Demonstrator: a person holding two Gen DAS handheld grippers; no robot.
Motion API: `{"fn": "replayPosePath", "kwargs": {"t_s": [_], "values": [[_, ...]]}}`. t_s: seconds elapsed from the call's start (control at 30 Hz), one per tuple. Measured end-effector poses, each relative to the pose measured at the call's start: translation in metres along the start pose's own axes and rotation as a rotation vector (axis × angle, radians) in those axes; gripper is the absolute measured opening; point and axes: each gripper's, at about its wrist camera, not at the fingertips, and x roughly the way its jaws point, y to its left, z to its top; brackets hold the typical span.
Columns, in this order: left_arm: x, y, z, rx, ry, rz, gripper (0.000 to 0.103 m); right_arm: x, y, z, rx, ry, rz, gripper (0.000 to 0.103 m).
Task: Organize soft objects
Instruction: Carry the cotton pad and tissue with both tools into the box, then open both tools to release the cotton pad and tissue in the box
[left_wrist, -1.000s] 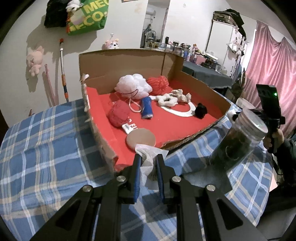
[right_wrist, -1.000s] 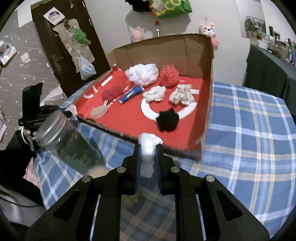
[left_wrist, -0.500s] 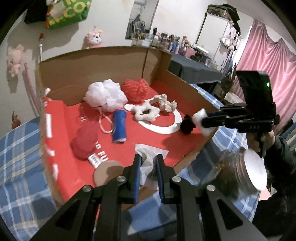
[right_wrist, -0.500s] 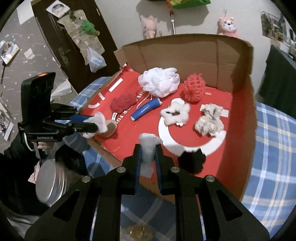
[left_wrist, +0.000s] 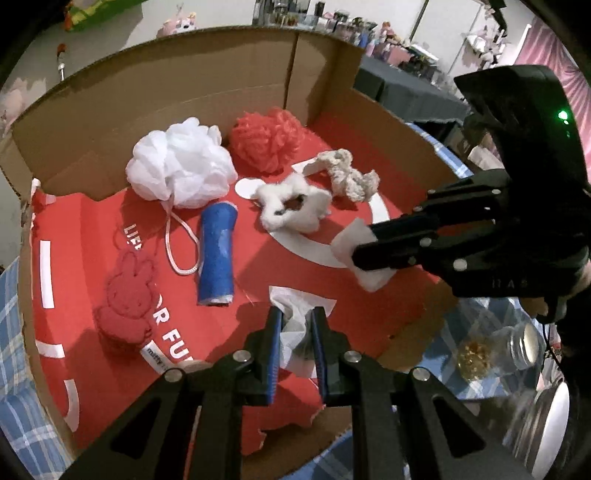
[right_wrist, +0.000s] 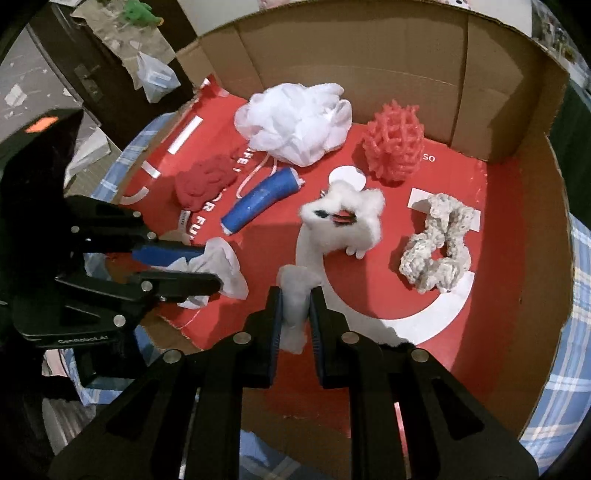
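Note:
My left gripper is shut on a crumpled white tissue and holds it over the front of the red-lined cardboard box. My right gripper is shut on a white cotton pad, also over the box floor. In the left wrist view the right gripper comes in from the right with the pad. In the right wrist view the left gripper comes in from the left with the tissue.
In the box lie a white bath pouf, a red mesh pouf, a blue roll, a red plush cloth, a white fluffy scrunchie and a cream scrunchie. A glass jar lies on the blue plaid tablecloth at right.
Both grippers have moved forward from the table's edge to over the box floor, each still holding its item. The jar has dropped behind to the side.

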Motion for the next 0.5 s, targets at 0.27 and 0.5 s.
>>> {"fn": "replayPosePath", "kwargs": {"t_s": [0.27,0.5], "values": [[0.010,0.006,0.011,0.002,0.054,0.026,0.017,0.012,-0.002,0.005,0.012,0.050,-0.022,0.014],[0.017,0.008,0.015,0.014,0.083,0.021,0.017,0.016,-0.004,0.003,0.010,0.079,-0.039,0.014]]}}
